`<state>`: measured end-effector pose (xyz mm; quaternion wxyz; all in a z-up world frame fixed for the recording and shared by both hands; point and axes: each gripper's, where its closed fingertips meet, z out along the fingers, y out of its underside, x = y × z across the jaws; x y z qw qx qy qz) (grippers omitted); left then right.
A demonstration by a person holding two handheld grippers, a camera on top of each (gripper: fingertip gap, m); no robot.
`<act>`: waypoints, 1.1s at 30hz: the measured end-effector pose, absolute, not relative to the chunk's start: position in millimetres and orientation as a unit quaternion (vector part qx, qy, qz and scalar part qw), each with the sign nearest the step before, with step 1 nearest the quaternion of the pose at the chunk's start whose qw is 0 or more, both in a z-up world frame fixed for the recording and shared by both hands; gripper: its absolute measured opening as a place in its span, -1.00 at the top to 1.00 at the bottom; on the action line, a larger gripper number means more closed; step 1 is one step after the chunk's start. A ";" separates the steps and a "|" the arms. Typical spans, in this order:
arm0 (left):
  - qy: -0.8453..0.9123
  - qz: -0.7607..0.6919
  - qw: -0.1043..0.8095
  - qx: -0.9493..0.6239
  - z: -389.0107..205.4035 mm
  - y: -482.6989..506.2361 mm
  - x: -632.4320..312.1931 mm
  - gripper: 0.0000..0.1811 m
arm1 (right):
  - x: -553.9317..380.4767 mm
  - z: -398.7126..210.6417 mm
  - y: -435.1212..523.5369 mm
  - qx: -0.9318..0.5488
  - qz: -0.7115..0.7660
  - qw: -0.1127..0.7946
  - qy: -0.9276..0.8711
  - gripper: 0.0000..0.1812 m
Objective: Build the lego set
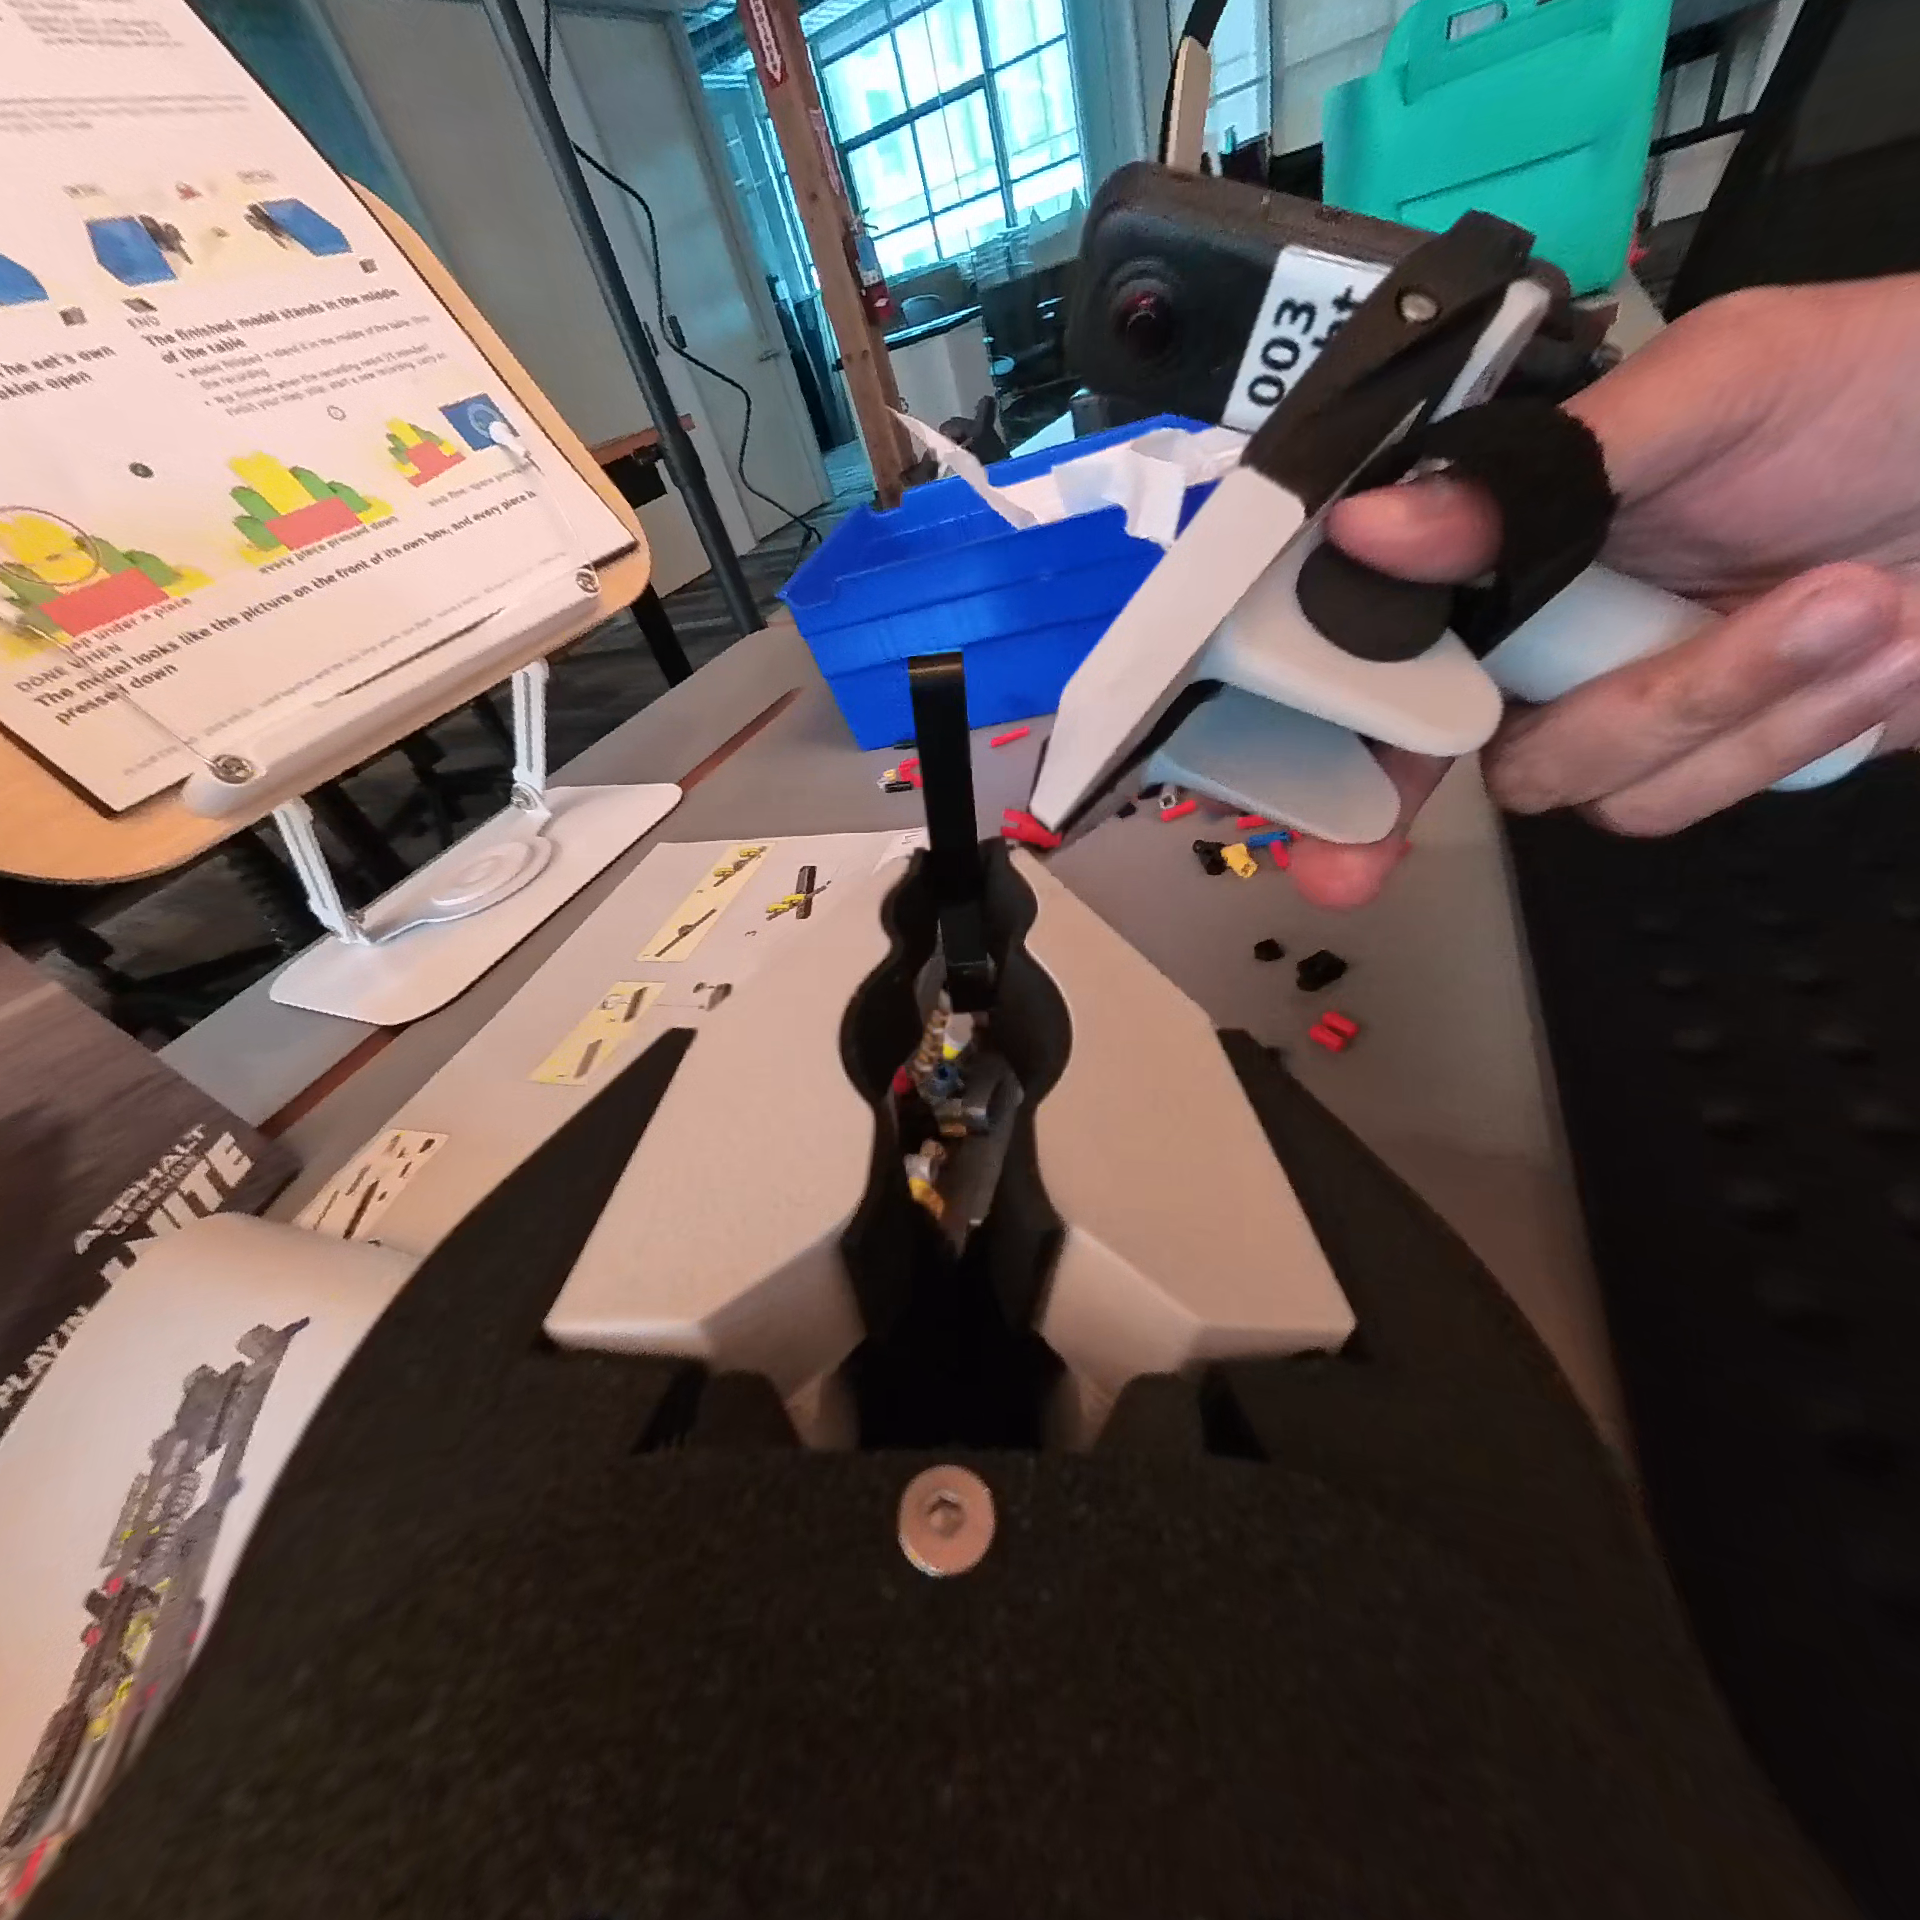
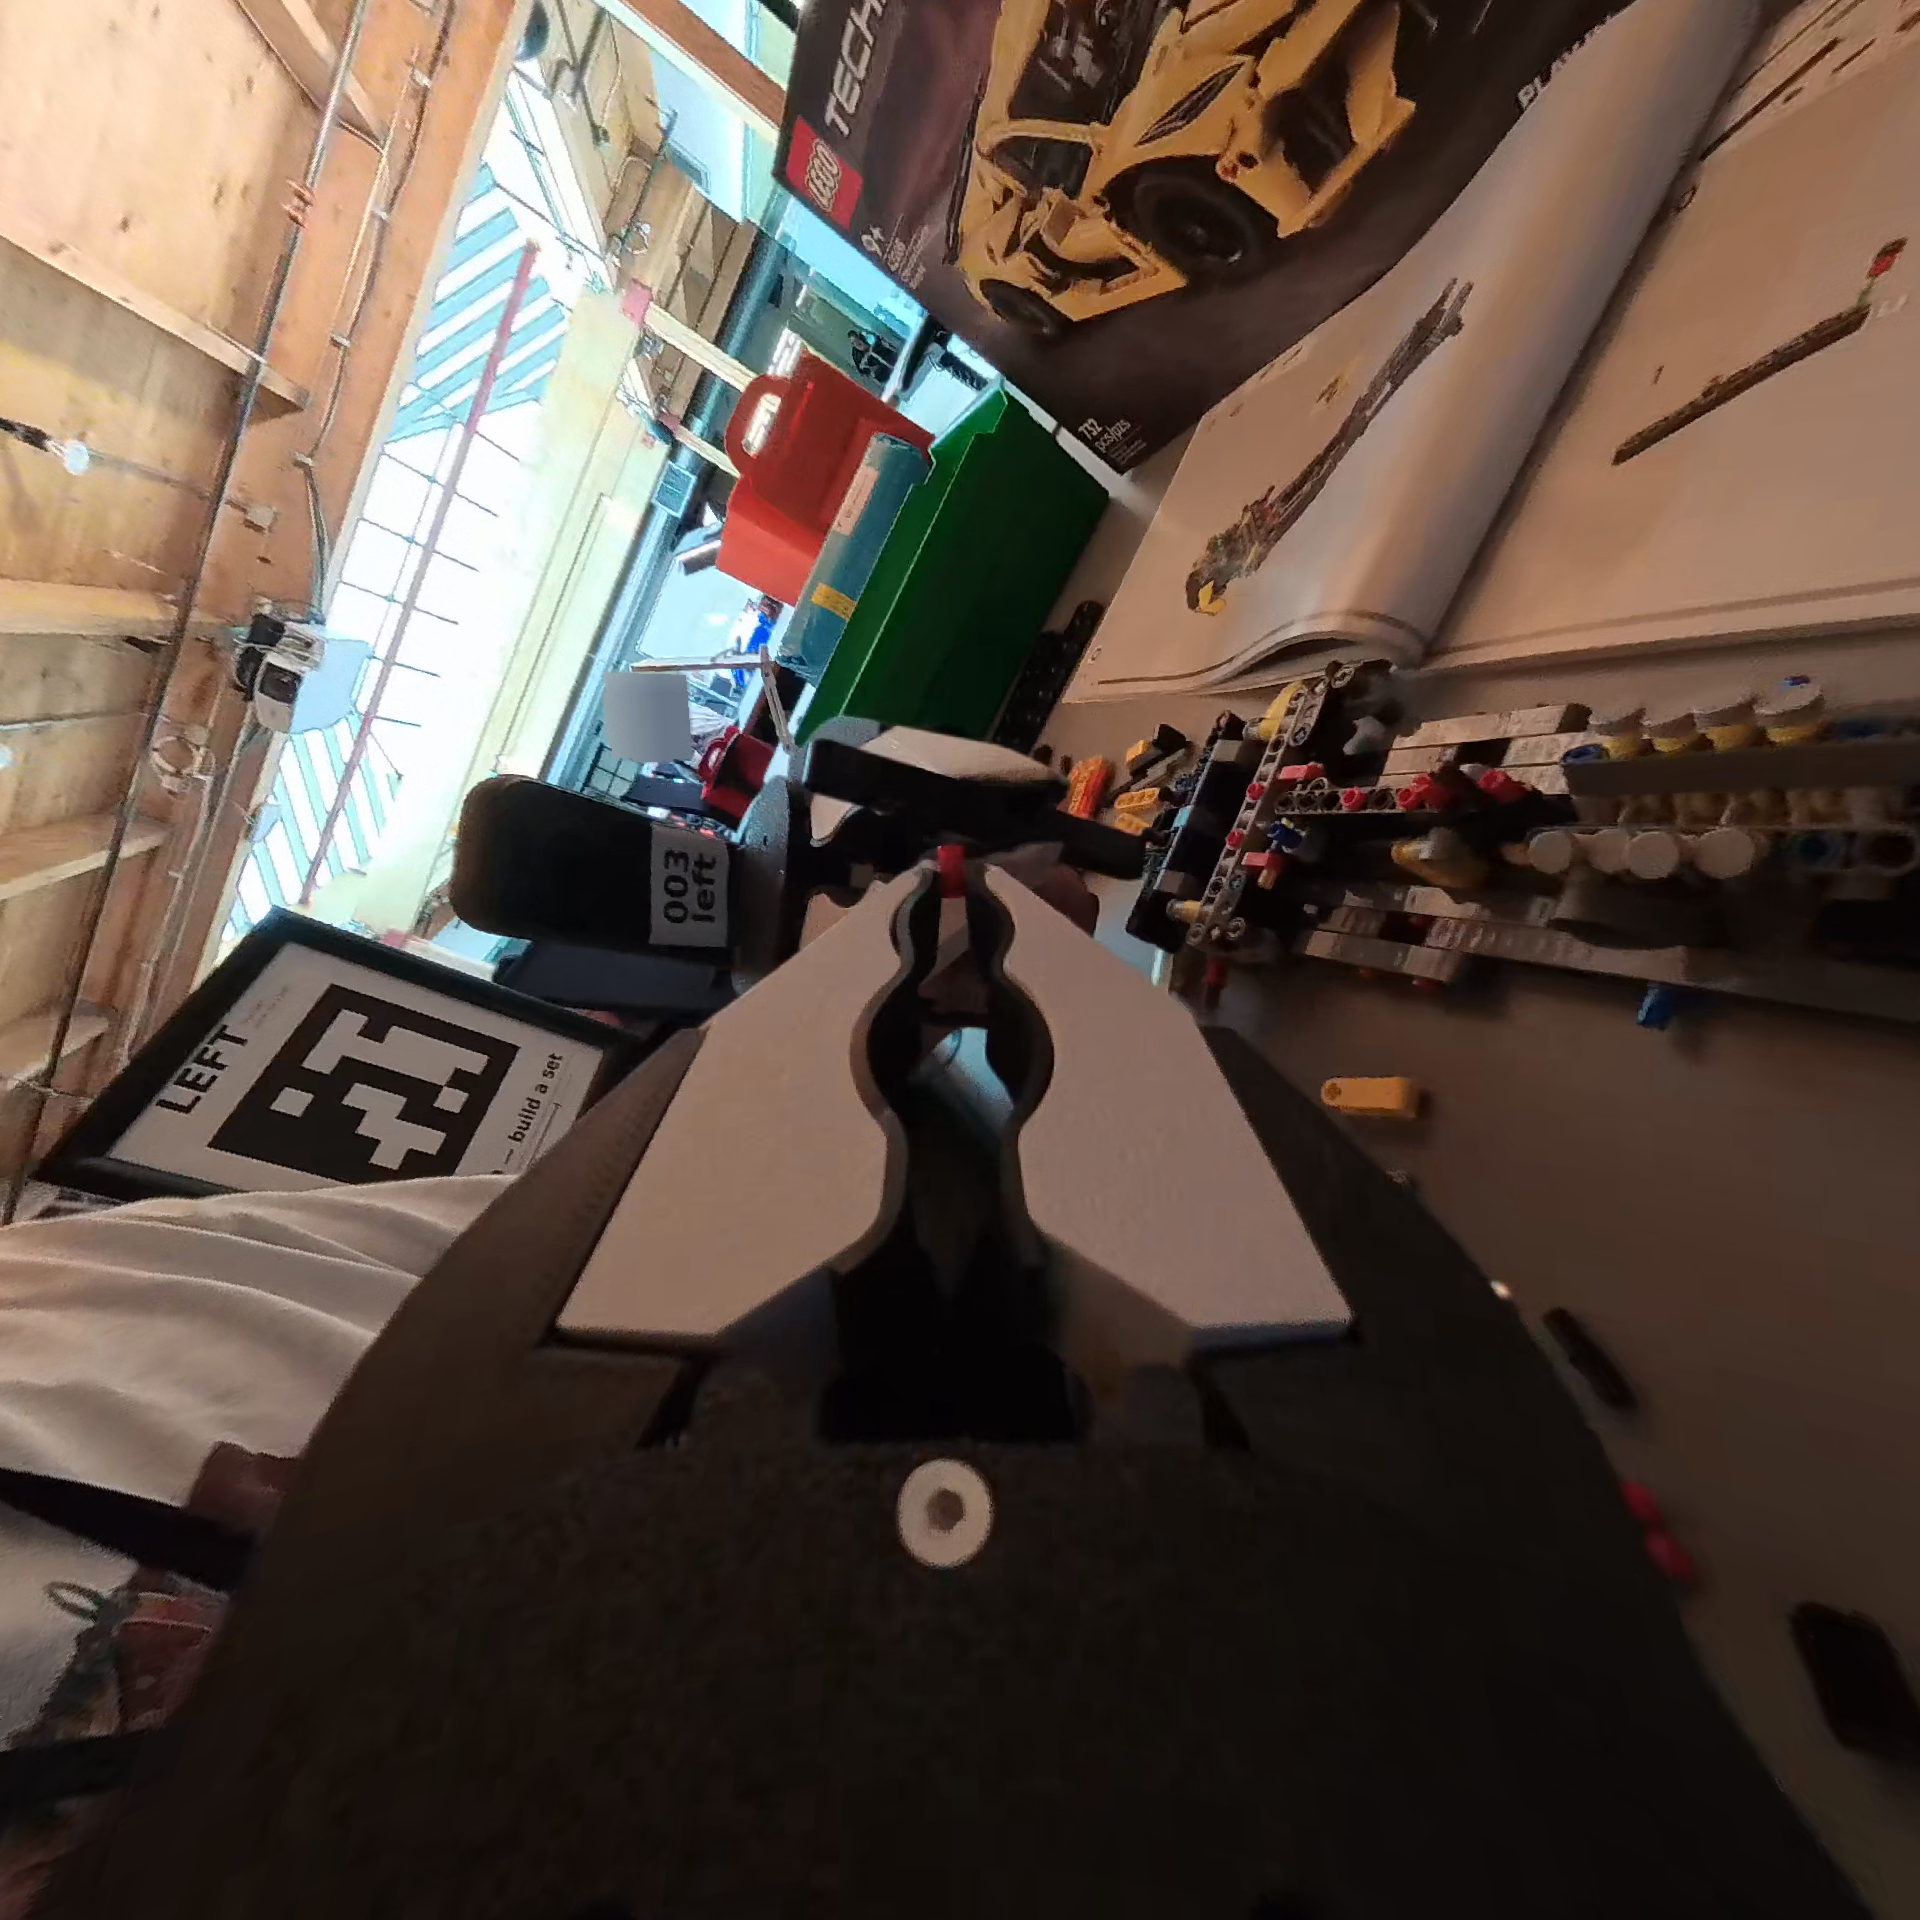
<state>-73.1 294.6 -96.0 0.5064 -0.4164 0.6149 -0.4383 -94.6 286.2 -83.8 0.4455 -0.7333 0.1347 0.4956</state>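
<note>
My left gripper (image 1: 961, 862) is shut on a long black beam (image 1: 940, 769) that sticks up past its fingertips. Through the gap between its fingers I see part of the grey lego assembly (image 1: 951, 1091) below. My right gripper (image 1: 1042, 823), held by a hand, is close to the right of the beam and is shut on a small red pin (image 1: 1027, 828). In the right wrist view the right gripper (image 2: 948, 878) pinches the red pin (image 2: 948, 862) right in front of the left gripper (image 2: 935, 774) and its black beam (image 2: 1081, 828). The long grey assembly (image 2: 1455, 831) lies on the table beyond.
A blue bin (image 1: 935, 623) with white paper stands behind. An instruction sheet on a stand (image 1: 260, 416) is at the left. The open booklet (image 1: 727, 935) lies under my left gripper. Loose small pieces (image 1: 1247, 852) are scattered at the right. A green bin (image 2: 966, 571), the set's box (image 2: 1091, 156) and a yellow piece (image 2: 1369, 1093) show too. Only a small space, under 4 cm, lies between the two pairs of fingers. The yellow piece (image 2: 1369, 1093) lies around 11 cm away from my left fingertips.
</note>
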 end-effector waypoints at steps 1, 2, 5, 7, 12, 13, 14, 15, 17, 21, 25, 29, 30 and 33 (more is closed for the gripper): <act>0.614 -0.442 0.503 -0.418 -95.6 294.3 -73.2 0.94 | -94.8 -82.1 286.8 -0.732 0.500 0.442 0.139 0.95; 0.612 -0.444 0.502 -0.419 -95.2 294.4 -73.2 0.94 | -95.1 -81.7 287.2 -0.734 0.501 0.436 0.142 0.95; 0.616 -0.442 0.501 -0.418 -95.7 293.6 -73.2 0.94 | -95.8 -80.3 287.4 -0.740 0.499 0.428 0.142 0.95; 0.622 -0.436 0.502 -0.413 -97.3 292.3 -73.6 0.94 | -94.5 -81.3 287.5 -0.744 0.495 0.425 0.145 0.96; 0.628 -0.425 0.507 -0.409 -98.6 290.5 -73.5 0.94 | -94.3 -83.0 285.9 -0.750 0.490 0.419 0.150 0.96; 0.631 -0.417 0.513 -0.407 -98.9 290.7 -73.3 0.94 | -94.1 -83.4 285.9 -0.753 0.486 0.418 0.150 0.96; 0.634 -0.405 0.524 -0.401 -98.8 291.2 -73.2 0.95 | -94.0 -83.9 285.6 -0.756 0.482 0.417 0.151 0.96; 0.637 -0.390 0.536 -0.393 -98.8 291.8 -73.1 0.94 | -93.9 -84.5 285.6 -0.759 0.478 0.415 0.152 0.96; 0.646 -0.360 0.559 -0.376 -99.2 293.4 -73.4 0.93 | -94.1 -85.9 285.7 -0.766 0.470 0.411 0.152 0.96; 0.658 -0.310 0.588 -0.354 -100.9 295.4 -73.3 0.93 | -93.4 -90.4 286.3 -0.786 0.437 0.413 0.143 0.96; 0.657 -0.293 0.601 -0.349 -98.7 297.3 -73.2 0.93 | -92.8 -88.1 288.0 -0.797 0.407 0.427 0.128 0.96; 0.650 -0.293 0.601 -0.361 -96.8 299.0 -72.7 0.93 | -91.5 -85.7 290.7 -0.806 0.374 0.444 0.115 0.96; 0.646 -0.302 0.595 -0.370 -97.1 298.9 -72.4 0.93 | -91.3 -85.3 291.4 -0.807 0.370 0.447 0.113 0.96; 0.646 -0.301 0.589 -0.380 -98.7 300.6 -71.8 0.93 | -89.8 -86.7 293.7 -0.816 0.336 0.459 0.101 0.96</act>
